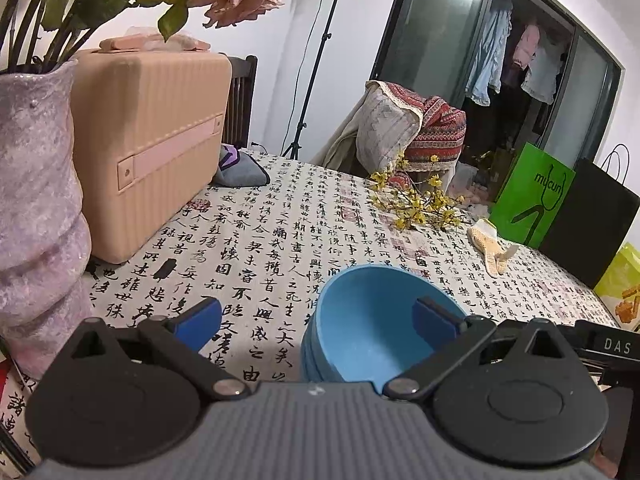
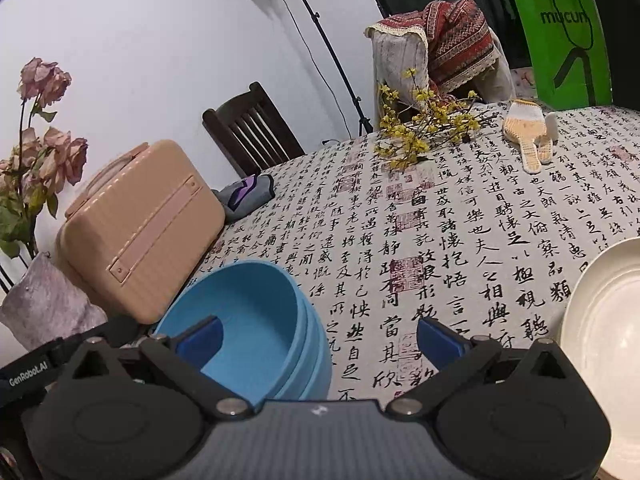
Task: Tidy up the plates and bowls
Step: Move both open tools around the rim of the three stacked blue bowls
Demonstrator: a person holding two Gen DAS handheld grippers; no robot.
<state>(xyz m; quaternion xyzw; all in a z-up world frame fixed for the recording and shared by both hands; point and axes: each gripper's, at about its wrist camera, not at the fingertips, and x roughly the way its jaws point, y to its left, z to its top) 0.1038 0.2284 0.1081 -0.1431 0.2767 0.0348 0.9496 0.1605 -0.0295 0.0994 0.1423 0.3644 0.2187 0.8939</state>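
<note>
**Blue bowls between two open tongs**

The left tongs (image 1: pixel 318 320) are spread wide and grip nothing; the stack of blue bowls (image 1: pixel 372 328) stands on the tabletop (image 1: pixel 280 216) just ahead, toward their right finger, which reaches over its rim. The right tongs (image 2: pixel 320 344) also gape wide and empty, with the same stack (image 2: pixel 256 320) under their left finger and a white plate (image 2: pixel 608 344) off to their right. A tan case (image 2: pixel 140 228) stands beyond the bowls.
</note>
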